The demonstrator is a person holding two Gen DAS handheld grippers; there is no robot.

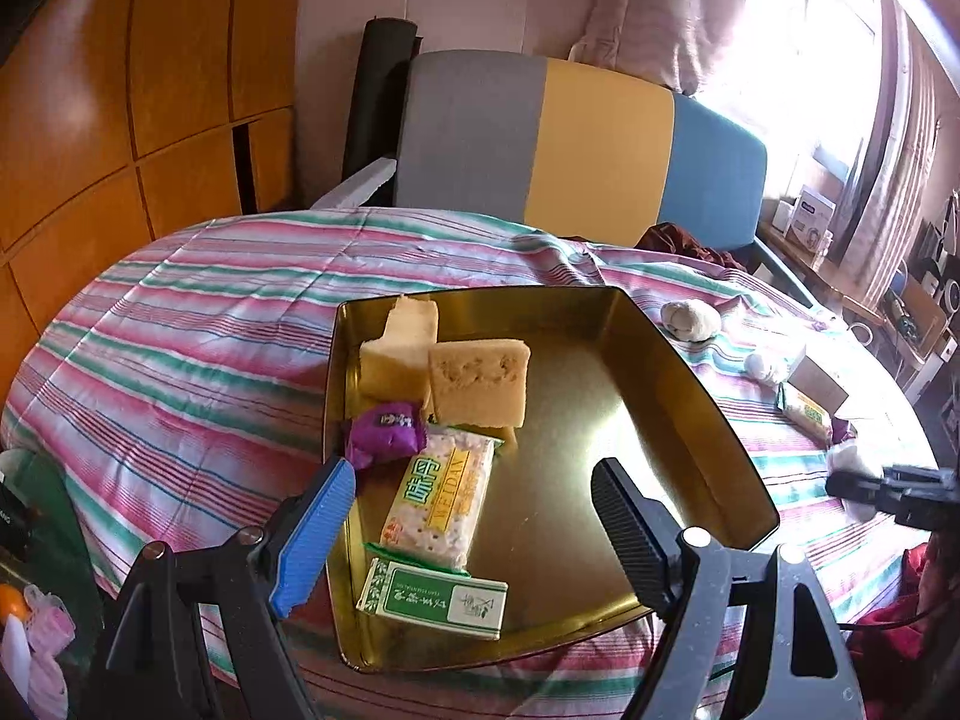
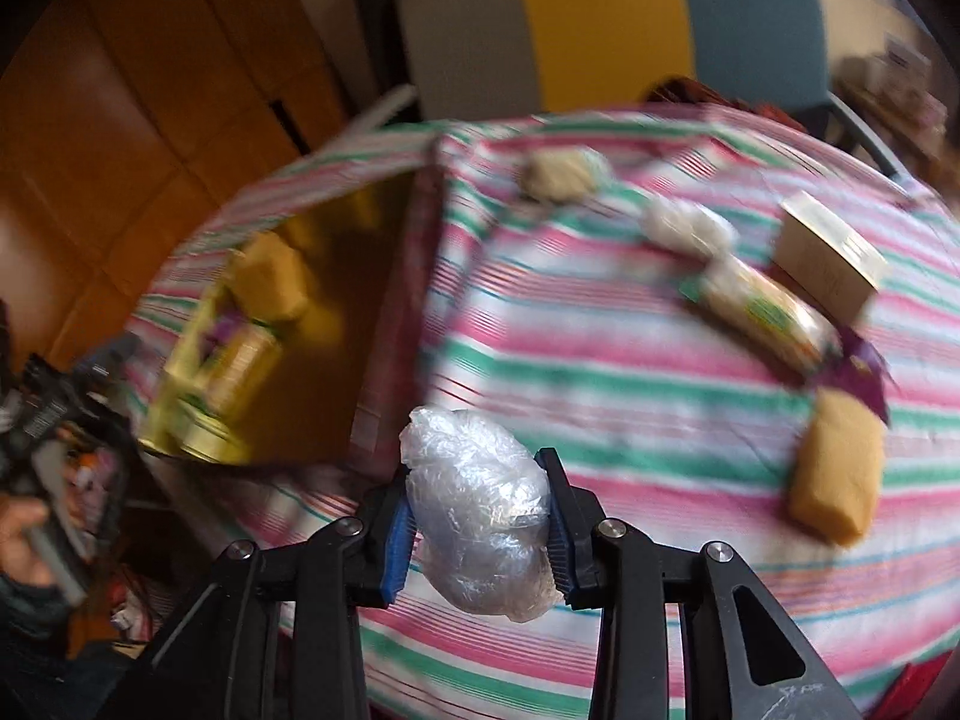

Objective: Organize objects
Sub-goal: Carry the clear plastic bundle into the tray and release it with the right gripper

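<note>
Gold tray [image 1: 690,360] sits on the striped bed cover [image 1: 180,330]; raised walls on all sides. Its right half is bare metal. Snacks crowd the left half: two pale cake blocks [image 1: 477,381] at the far end, a purple wrapped sweet [image 1: 384,429], a cracker pack [image 1: 441,495], and a green-and-white box [image 1: 435,597] nearest the camera.

Left tool [image 1: 474,516]: jaws wide apart, nothing between them, poised over the tray's near left part.

Right tool [image 2: 480,516]: closed on a clear plastic-wrapped lump [image 2: 477,510], pads pressing both its sides, held above the cover just right of the tray's right wall [image 2: 390,330]. The lump is crinkled, glossy and translucent; contents not discernible.

Open cover lies between tray and the loose items to the right: two whitish wrapped lumps [image 2: 687,228], a long cracker pack [image 2: 768,312], a cardboard box [image 2: 831,255], a tan cake block [image 2: 837,474]. This view is motion-blurred.
</note>
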